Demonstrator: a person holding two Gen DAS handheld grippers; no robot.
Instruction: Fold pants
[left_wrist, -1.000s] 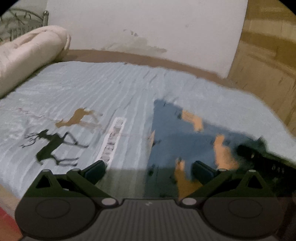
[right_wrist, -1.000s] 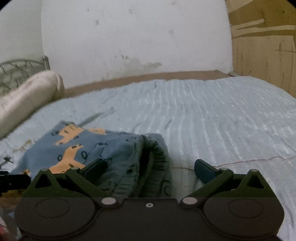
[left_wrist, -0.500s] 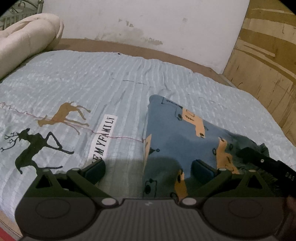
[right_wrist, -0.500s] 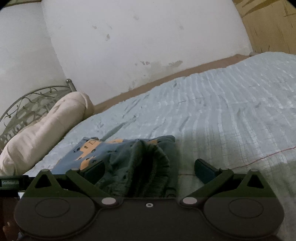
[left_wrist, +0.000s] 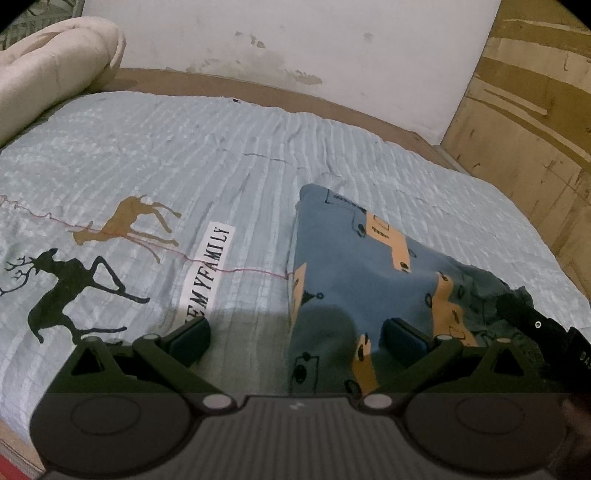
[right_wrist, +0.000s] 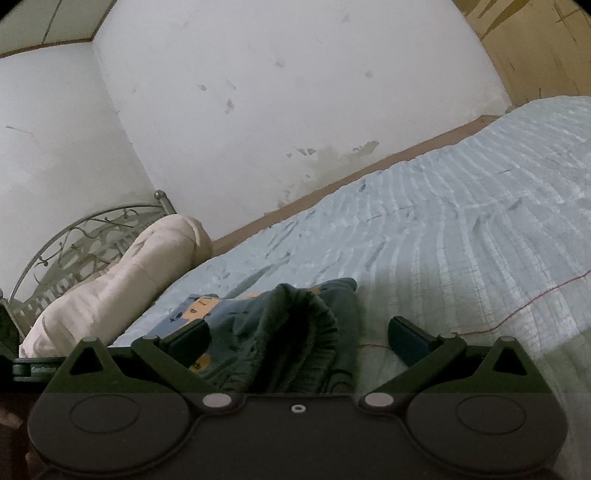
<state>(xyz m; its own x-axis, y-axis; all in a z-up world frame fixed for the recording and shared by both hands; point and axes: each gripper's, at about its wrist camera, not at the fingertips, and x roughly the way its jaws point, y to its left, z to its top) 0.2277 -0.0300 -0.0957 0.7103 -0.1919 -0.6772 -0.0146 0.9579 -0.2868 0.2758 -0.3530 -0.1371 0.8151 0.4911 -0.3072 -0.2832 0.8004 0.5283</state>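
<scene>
Blue pants with orange car prints lie folded on the light-blue bedspread. My left gripper is open above the pants' near left edge, its right finger over the cloth. My right gripper is open, and the dark ribbed waistband lies bunched between its fingers; the pants' blue part shows beyond. Part of the right gripper's finger shows at the pants' right end in the left wrist view.
A rolled cream blanket lies at the bed's far left, also in the right wrist view before a metal headboard. White wall behind, wooden panel at right. Deer prints and a text label mark the bedspread.
Both grippers tilted upward and drew back slightly; the right view now shows more wall and the pants lower in frame. The pants stayed in place. Both grippers stayed open.
</scene>
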